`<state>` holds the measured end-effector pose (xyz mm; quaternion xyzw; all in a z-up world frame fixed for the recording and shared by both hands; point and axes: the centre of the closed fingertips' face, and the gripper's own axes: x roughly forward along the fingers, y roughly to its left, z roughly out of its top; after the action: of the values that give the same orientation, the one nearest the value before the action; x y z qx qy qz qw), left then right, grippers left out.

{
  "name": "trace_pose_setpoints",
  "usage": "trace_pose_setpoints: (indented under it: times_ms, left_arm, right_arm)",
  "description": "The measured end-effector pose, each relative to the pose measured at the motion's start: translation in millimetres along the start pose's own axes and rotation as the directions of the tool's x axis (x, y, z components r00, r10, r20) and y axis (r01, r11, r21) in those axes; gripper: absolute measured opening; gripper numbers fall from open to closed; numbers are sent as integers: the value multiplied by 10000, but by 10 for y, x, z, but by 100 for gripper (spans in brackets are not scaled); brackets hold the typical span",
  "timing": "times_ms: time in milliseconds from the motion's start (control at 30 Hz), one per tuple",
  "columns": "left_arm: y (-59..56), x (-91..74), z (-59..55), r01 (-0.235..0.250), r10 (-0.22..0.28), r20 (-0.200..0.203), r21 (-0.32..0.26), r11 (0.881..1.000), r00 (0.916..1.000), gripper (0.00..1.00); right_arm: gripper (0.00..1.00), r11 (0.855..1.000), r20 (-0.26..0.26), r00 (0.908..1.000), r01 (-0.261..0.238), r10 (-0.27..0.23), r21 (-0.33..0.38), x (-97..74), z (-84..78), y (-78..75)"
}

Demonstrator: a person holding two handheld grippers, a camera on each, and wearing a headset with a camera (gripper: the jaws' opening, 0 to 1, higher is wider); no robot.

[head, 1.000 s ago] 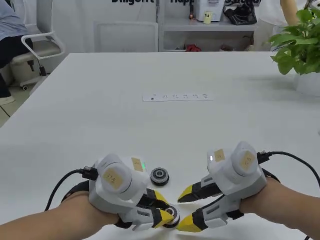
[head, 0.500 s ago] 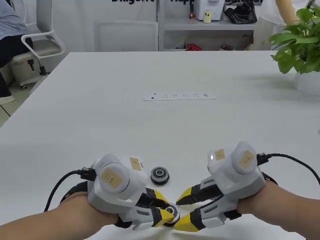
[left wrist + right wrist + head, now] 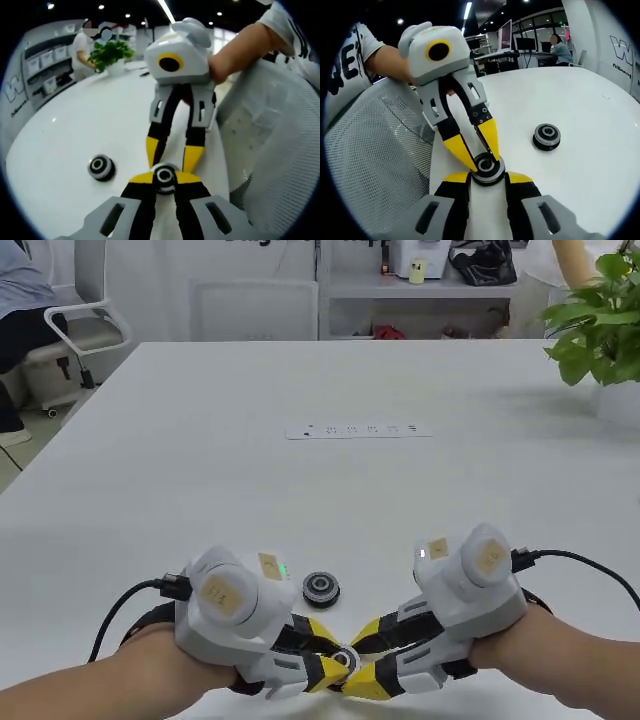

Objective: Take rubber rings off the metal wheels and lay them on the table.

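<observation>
We hold both grippers low at the near edge of the desk (image 3: 300,490), angled inward so their yellow tips meet. The left gripper (image 3: 328,660) and the right gripper (image 3: 362,658) are each pinched on one small wheel (image 3: 346,658), silvery at the middle and rimmed in black, which sits between the four tips. A second wheel (image 3: 320,588) lies flat just beyond, nearer the left gripper.
</observation>
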<state>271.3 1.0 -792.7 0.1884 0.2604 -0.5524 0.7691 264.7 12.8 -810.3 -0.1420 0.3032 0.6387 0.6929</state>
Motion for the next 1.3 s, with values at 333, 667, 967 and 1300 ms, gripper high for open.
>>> trace_pose_setpoints:
  times_ms: [333, 667, 967, 1300]
  left_arm:
    - [-5, 1, -4, -10, 10, 31, -5, 10000, 10000, 14]
    - [-1, 3, -8, -31, 31, 32, -55, 10000, 10000, 14]
    - [-3, 3, -10, -91, 92, 14, -9, 10000, 10000, 14]
    - [-2, 2, -9, -136, 136, 17, -33, 9999, 9999, 14]
  right_arm:
    - [22, 9998, -76, 9999, -84, 83, -191, -22, -14, -3]
    - [19, 9981, -243, 9997, -27, 11, -623, -41, -36, -11]
    - [17, 9972, -380, 9993, 32, -61, -747, -60, -55, -23]
    - [14, 9971, -594, 9981, 103, -148, -755, -76, -71, -24]
